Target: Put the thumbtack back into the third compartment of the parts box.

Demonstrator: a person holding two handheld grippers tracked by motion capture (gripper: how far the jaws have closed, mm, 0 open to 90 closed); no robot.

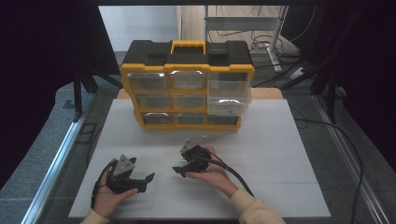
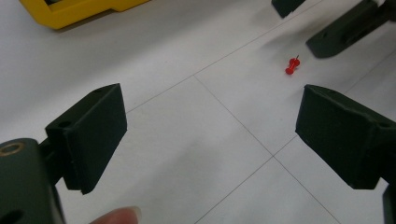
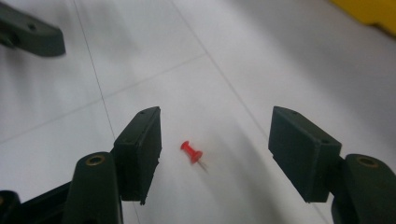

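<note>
A small red push pin (image 3: 191,152) lies on its side on the white table. My right gripper (image 3: 218,145) hangs low over it, open, with the pin between the jaws but nearer the left one; neither pad touches it. In the high view the right gripper (image 1: 180,169) sits mid-table, pointing left. My left gripper (image 2: 212,130) is open with nothing between its jaws, and the push pin (image 2: 290,66) lies ahead of it to the right. The left gripper (image 1: 145,183) rests near the table's front left, facing the right one.
A yellow and black organiser box (image 1: 187,84) with clear drawers stands at the back of the white table (image 1: 280,154). Its middle right drawer (image 1: 229,98) is pulled out. A cable (image 1: 238,177) trails from the right gripper.
</note>
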